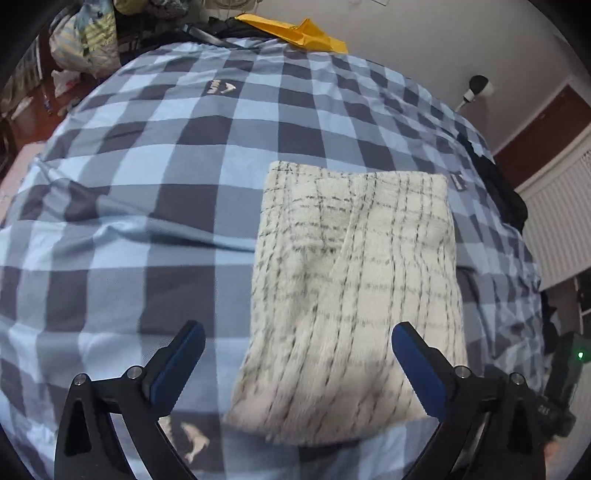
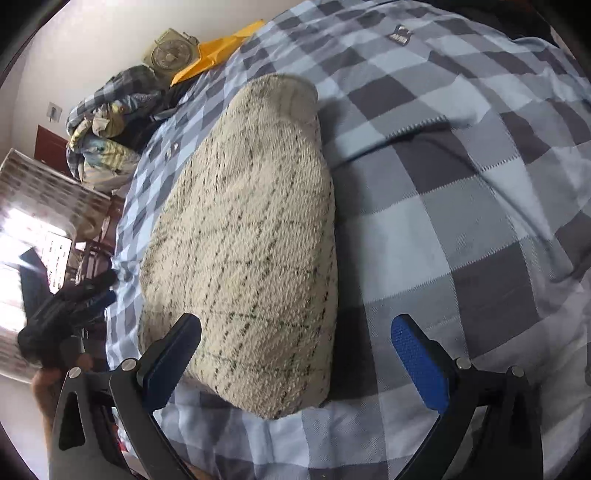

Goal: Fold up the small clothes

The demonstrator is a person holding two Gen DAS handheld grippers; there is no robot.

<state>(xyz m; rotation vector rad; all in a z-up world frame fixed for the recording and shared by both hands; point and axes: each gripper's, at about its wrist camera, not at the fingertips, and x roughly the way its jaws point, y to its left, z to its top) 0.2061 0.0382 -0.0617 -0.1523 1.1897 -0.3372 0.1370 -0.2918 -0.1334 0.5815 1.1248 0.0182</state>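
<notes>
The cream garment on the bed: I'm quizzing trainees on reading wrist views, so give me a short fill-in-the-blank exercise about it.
1. The cream garment lies folded on a bedcover with a blue and grey ____ pattern.
2. The jaws of the left gripper stand ____, with nothing pressed between them.
3. The right gripper is also ____.
4. At the far edge of the bed lies a ____ envelope.

Missing words: checked; open; open; yellow

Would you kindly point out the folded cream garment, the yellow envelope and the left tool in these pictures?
folded cream garment [image 1: 354, 280]: left wrist view, middle of its top face.
yellow envelope [image 1: 306, 35]: left wrist view, centre of its crumpled flap.
left tool [image 1: 298, 345]: left wrist view, midway between its open blue-padded fingertips.
</notes>
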